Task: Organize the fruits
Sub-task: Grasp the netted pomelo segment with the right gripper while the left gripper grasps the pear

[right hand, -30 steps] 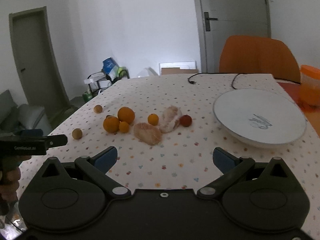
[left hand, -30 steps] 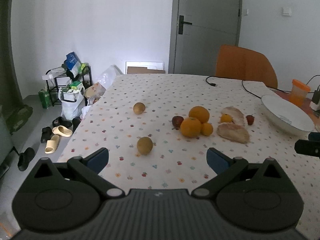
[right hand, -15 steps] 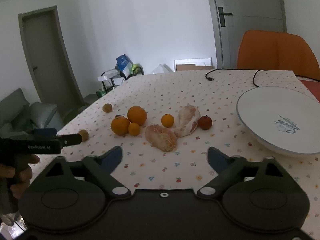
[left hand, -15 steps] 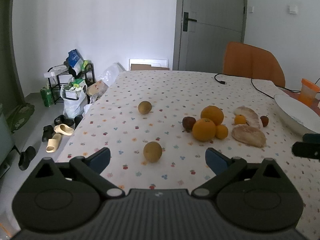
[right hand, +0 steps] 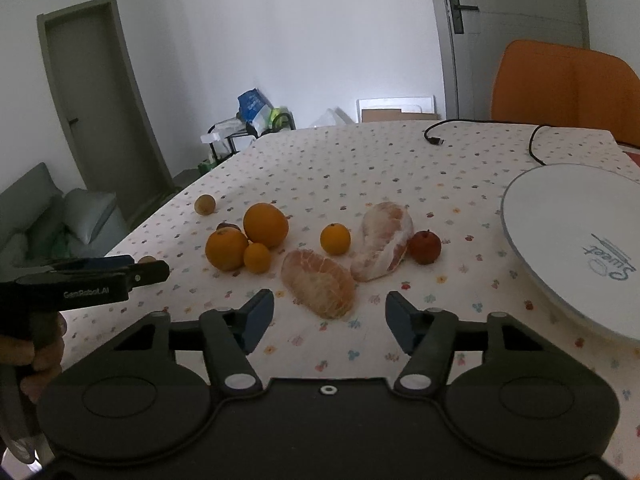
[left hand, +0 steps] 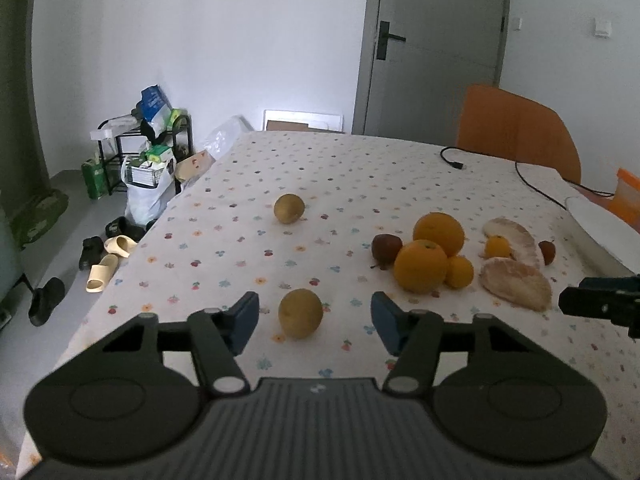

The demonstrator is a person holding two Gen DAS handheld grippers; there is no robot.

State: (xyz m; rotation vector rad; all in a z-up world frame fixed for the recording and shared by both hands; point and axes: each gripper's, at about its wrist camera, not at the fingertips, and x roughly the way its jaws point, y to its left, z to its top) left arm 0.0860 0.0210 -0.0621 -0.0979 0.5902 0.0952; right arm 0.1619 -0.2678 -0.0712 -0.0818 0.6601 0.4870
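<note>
Left wrist view: left gripper (left hand: 314, 318) open astride the brown fruit (left hand: 300, 313) on the tablecloth (left hand: 320, 176); right gripper (right hand: 329, 319) open. Risk: round fruit may roll from an off-centre pinch.

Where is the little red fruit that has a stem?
In the right wrist view, the small round red fruit sits on the dotted tablecloth, touching the right end of the upright peeled pomelo piece, left of the big white plate.
</note>
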